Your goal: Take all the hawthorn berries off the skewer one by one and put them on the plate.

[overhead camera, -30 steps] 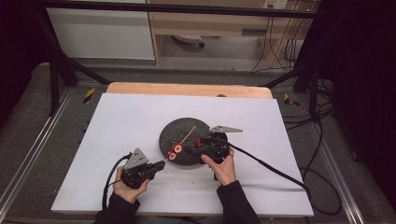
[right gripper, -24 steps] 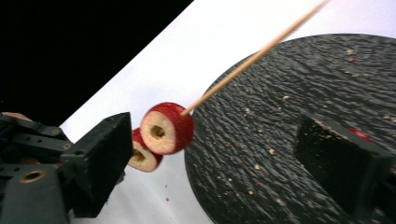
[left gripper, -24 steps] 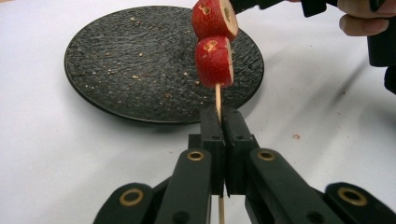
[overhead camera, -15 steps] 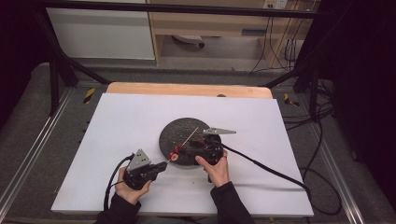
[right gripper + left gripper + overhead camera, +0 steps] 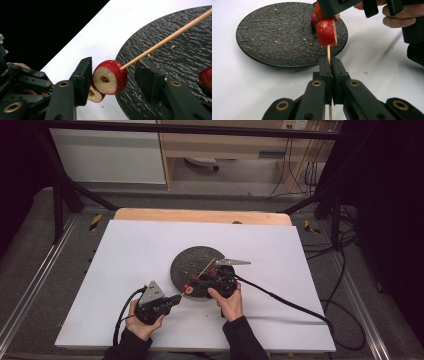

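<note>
Work in hand: threading hawthorn fruits onto a skewer (image 5: 328, 52) above the plate (image 5: 262, 32).
Progress: two fruits are sitting on the skewer; another loose fruit (image 5: 207, 78) is waiting on the plate.
Left gripper (image 5: 332, 65): clamping the skewer's lower end, jaws fully together.
Right gripper (image 5: 113, 80): jaws have just been closing around the front fruit (image 5: 110, 77), one pad not yet touching.
</note>
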Tool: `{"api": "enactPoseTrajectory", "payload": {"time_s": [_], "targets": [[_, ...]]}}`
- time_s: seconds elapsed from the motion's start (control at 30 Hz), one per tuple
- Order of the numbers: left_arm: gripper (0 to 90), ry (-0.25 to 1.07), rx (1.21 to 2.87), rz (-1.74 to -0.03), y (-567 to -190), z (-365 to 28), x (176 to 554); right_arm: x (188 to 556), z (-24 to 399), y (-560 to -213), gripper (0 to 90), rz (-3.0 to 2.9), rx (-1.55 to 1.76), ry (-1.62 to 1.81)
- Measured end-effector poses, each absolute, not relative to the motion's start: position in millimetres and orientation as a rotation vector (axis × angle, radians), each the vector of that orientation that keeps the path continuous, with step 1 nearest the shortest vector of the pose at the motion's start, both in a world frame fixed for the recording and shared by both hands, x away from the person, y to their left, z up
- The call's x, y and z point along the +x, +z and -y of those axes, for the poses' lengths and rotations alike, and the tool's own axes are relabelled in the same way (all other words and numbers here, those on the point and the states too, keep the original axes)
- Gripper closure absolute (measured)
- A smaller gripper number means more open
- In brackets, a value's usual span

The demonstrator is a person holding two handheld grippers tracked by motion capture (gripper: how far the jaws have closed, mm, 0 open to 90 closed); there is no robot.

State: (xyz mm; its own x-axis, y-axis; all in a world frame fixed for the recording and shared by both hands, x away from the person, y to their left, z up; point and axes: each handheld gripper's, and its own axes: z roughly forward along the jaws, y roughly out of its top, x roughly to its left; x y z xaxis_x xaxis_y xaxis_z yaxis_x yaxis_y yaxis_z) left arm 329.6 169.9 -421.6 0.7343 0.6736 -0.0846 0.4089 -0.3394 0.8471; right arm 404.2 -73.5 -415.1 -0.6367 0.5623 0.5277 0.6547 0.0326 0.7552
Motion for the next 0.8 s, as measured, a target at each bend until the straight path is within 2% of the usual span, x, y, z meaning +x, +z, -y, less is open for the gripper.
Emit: {"api": "enactPoseTrajectory", "payload": {"time_s": [0.17,0.8], "targets": [[88.4,0.348,1.980,-0.824,-422,-170,330,404,73,-415,58.3,2.183,-1.282,-1.681],[88.4,0.352,1.955,-0.816,-419,-173,329,410,83,-399,59.3,2.186,-1.316,-1.729]]}}
